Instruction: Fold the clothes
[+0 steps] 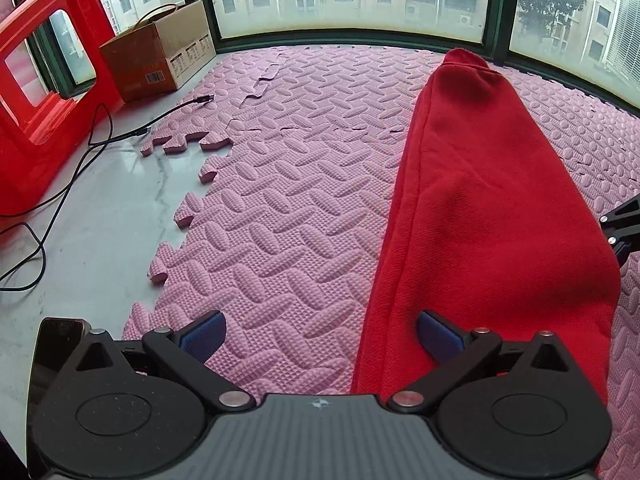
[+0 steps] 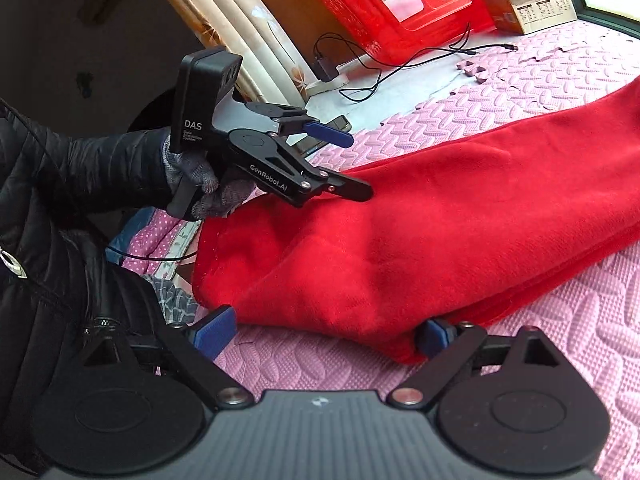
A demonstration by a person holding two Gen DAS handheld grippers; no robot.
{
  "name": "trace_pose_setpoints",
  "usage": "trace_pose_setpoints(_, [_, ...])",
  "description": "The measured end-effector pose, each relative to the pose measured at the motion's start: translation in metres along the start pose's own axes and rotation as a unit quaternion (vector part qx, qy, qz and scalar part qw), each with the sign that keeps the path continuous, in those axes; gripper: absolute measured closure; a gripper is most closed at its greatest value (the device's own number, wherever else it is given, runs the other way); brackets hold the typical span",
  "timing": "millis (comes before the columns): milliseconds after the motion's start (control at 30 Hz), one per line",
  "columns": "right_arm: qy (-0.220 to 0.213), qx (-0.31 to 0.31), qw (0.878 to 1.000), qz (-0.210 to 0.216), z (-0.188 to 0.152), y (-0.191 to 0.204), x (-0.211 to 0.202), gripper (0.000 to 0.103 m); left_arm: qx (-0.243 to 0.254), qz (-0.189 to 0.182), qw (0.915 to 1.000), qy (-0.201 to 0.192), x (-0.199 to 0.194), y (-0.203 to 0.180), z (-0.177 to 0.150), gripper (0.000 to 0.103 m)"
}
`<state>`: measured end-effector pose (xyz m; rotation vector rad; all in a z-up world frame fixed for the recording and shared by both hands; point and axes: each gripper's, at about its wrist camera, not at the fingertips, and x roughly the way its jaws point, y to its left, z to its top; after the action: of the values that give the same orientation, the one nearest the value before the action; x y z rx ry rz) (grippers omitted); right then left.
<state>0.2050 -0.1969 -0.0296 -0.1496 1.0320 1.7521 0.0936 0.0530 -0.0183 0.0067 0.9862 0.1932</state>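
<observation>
In the left wrist view, the left tongs (image 1: 320,338) stand spread wide and empty above the pink embossed foam mat (image 1: 280,216). The long red fleece garment (image 1: 480,220) lies folded on the mat, its near edge beneath the right-hand finger.

In the right wrist view, the right tongs (image 2: 324,338) gape wide, one blue pad (image 2: 434,338) touching the garment's hem. A gloved hand (image 2: 200,184) holds the left tongs level, fingers apart over the cloth.
</observation>
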Motion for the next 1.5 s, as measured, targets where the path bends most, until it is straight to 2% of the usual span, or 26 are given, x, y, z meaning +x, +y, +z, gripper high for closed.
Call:
trace_pose_setpoints(200, [0.001,0.011,1.000,-0.005,-0.003,0.002,-0.007,0.013,0.001,-0.008,1.0000,0.001,0.001,0.000,-0.001,0.000])
trace_pose_setpoints(367, [0.017,0.039,0.998,-0.036,-0.016,0.010,-0.016,0.014,0.001,-0.010,0.9999,-0.004,0.002,-0.001,-0.002,0.000])
trace_pose_setpoints(400, [0.007,0.050,0.998,-0.043,-0.020,0.012,-0.020,0.015,-0.004,-0.013,0.9999,-0.004,0.002,0.000,-0.002,0.000])
trace_pose_setpoints(533, [-0.058,0.071,0.989,-0.117,-0.023,0.031,-0.041,0.016,0.002,-0.018,0.9998,-0.010,-0.001,0.001,-0.001,0.000])
trace_pose_setpoints(700, [-0.116,0.063,0.978,-0.164,-0.007,0.060,-0.031,0.019,0.014,-0.024,0.9989,-0.039,-0.018,0.000,-0.001,0.000])
trace_pose_setpoints(800, [-0.129,0.072,0.974,-0.175,-0.002,0.063,-0.014,0.026,0.020,-0.044,0.9977,-0.048,-0.027,0.000,-0.007,0.000])
trace_pose_setpoints(900, [-0.123,0.093,0.967,-0.204,-0.003,0.058,0.001,0.029,0.035,-0.040,0.9975,-0.046,-0.025,0.001,-0.017,0.000])
trace_pose_setpoints(967, [-0.116,0.110,0.961,-0.224,-0.007,0.053,0.011,0.031,0.025,-0.043,0.9977,-0.045,-0.022,0.007,-0.020,0.000])
trace_pose_setpoints(1067, [-0.126,0.119,0.951,-0.256,-0.009,0.057,0.013,0.041,0.010,-0.052,0.9975,-0.046,-0.020,0.017,-0.024,0.000])
trace_pose_setpoints(1200, [-0.133,0.113,0.932,-0.317,0.004,0.083,0.019,0.041,0.005,-0.062,0.9960,-0.065,-0.036,0.022,-0.028,0.000])
trace_pose_setpoints(1367, [-0.124,0.093,0.908,-0.388,0.009,0.112,0.058,0.041,-0.005,-0.079,0.9942,-0.073,-0.046,0.031,-0.043,0.000])
trace_pose_setpoints(1500, [-0.098,0.086,0.887,-0.443,0.003,0.119,0.094,0.040,-0.016,-0.080,0.9942,-0.070,-0.041,0.039,-0.054,0.000])
